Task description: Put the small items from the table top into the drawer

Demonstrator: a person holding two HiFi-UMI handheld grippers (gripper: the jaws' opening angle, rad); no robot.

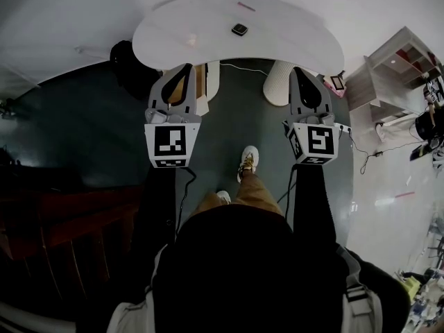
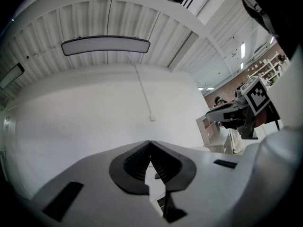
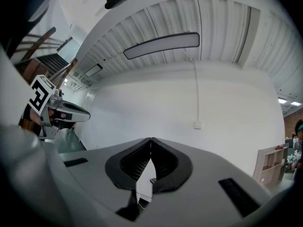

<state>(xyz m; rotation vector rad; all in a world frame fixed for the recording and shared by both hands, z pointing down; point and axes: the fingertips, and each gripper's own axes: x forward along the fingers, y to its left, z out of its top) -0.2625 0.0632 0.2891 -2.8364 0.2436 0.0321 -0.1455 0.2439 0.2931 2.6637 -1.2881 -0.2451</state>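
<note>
Near table (image 1: 229, 50) edge, left tongs (image 1: 188, 68), right tongs (image 1: 297, 70) closed, floor (image 1: 239, 120) between

A white, curved table (image 1: 180, 30) is stretching across the upper middle of the frame, standing on pale pedestal legs (image 1: 279, 83) over a dark grey floor (image 1: 97, 116). A small dark square item (image 1: 240, 29) is lying on its top, slightly right of centre. A thin pinkish strip (image 1: 246, 6) is lying just above it, by the table's upper rim.
</note>
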